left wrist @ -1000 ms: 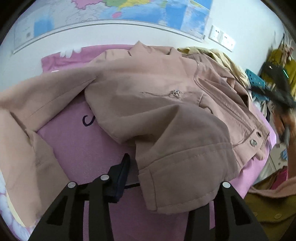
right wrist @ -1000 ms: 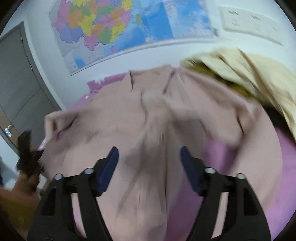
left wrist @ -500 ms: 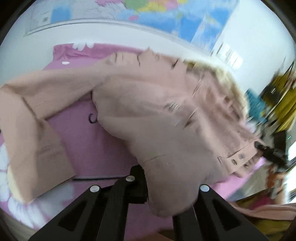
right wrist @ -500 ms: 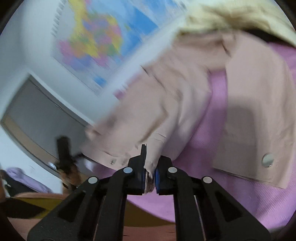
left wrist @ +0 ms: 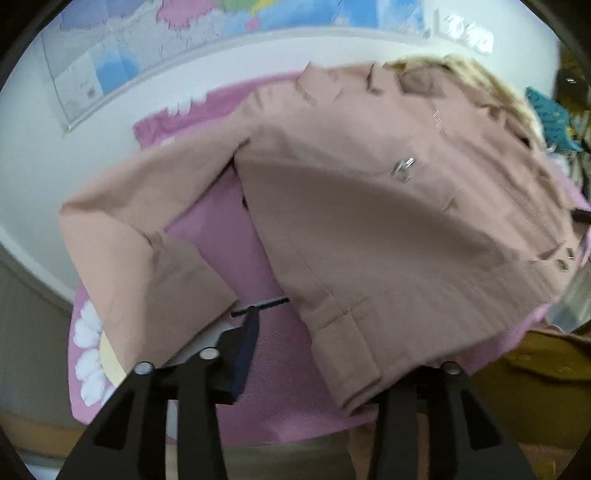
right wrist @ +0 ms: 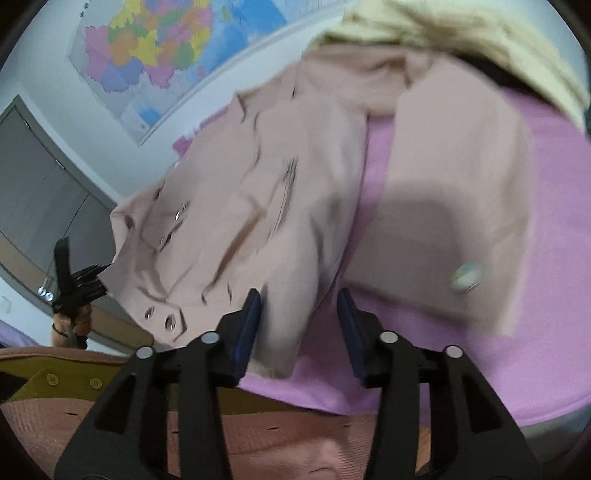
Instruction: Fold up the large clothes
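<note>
Letting go now: both grippers, right gripper [right wrist: 299, 317] and left gripper [left wrist: 328, 354], have jaws opening off the pink jacket [left wrist: 388, 221], hem flap dropped mid-frame.

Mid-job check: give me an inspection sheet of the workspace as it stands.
Surface: pink cover, flower print at one corner.
Job's things: dusty-pink jacket spread out, one sleeve bent beside it.
Clutter: cream garment at the far edge; mustard garment nearby.
Grippers: left gripper opening, hem between the jaws; right gripper opening, jacket edge between them.
Cables: thin black cord on the cover.
Surroundings: wall map, grey door.
</note>
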`<state>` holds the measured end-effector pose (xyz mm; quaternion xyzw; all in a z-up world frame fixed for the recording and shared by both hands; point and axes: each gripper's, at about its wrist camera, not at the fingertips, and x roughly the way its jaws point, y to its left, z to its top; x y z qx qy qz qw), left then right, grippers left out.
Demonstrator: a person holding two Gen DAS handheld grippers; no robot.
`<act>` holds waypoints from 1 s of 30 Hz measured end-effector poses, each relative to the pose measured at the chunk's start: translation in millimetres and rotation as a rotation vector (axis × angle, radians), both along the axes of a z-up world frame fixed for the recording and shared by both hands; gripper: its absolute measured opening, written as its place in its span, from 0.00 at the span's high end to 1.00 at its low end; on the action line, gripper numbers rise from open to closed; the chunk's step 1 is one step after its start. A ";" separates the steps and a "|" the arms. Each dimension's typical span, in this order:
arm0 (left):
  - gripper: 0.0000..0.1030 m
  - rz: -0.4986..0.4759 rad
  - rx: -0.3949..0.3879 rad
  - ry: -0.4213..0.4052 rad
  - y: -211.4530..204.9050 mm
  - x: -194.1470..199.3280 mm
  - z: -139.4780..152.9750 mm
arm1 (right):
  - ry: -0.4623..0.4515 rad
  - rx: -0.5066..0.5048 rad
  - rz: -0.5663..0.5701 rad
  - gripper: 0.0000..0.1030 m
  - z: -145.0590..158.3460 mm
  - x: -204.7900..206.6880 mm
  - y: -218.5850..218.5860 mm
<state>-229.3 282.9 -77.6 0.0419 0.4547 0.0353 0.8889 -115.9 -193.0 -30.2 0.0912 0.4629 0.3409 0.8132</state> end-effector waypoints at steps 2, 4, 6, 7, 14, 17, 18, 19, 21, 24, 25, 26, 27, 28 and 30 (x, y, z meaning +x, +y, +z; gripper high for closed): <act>0.57 -0.071 -0.026 -0.064 -0.3 -12.7 12.9 | -0.088 -0.047 -0.053 0.48 21.6 4.8 -3.1; 0.47 -0.150 -0.046 -0.186 3.2 -34.3 30.1 | -0.163 -0.065 -0.044 0.47 35.9 12.9 3.6; 0.46 -0.211 -0.076 -0.281 5.7 -51.5 46.6 | -0.216 -0.080 -0.025 0.42 44.6 27.2 19.2; 0.45 -0.241 -0.086 -0.340 9.1 -61.7 56.5 | -0.251 -0.101 -0.003 0.42 48.4 40.3 35.5; 0.37 -0.266 -0.050 -0.368 -3.3 -24.6 71.5 | -0.227 -0.185 0.047 0.46 31.7 129.3 107.1; 0.37 -0.262 0.026 -0.284 -23.7 14.7 58.6 | -0.212 -0.203 0.033 0.50 26.3 151.2 115.4; 0.37 -0.256 0.043 -0.255 -29.8 33.3 54.6 | -0.221 -0.193 0.025 0.50 30.1 156.8 114.3; 0.37 -0.259 0.039 -0.236 -31.6 47.9 51.7 | -0.236 -0.193 0.018 0.50 35.1 159.4 113.9; 0.37 -0.253 0.018 -0.214 -32.7 77.3 51.9 | -0.286 -0.204 0.005 0.50 47.3 163.4 114.2; 0.37 -0.227 0.006 -0.198 -34.0 118.3 52.3 | -0.372 -0.248 -0.004 0.49 66.0 175.0 123.8; 0.37 -0.211 -0.007 -0.188 -34.9 141.6 53.4 | -0.398 -0.275 0.009 0.49 70.6 182.9 132.4; 0.37 -0.201 -0.013 -0.184 -35.9 154.0 53.6 | -0.409 -0.291 0.012 0.49 72.1 188.1 138.4; 0.37 -0.187 -0.017 -0.177 -37.3 175.0 53.2 | -0.428 -0.313 0.015 0.47 73.0 193.4 145.1; 0.37 -0.180 -0.016 -0.171 -39.5 186.5 52.6 | -0.449 -0.345 0.023 0.46 72.3 202.4 155.7; 0.37 -0.161 -0.026 -0.155 -42.1 214.8 48.9 | -0.446 -0.377 0.038 0.45 67.8 218.2 169.1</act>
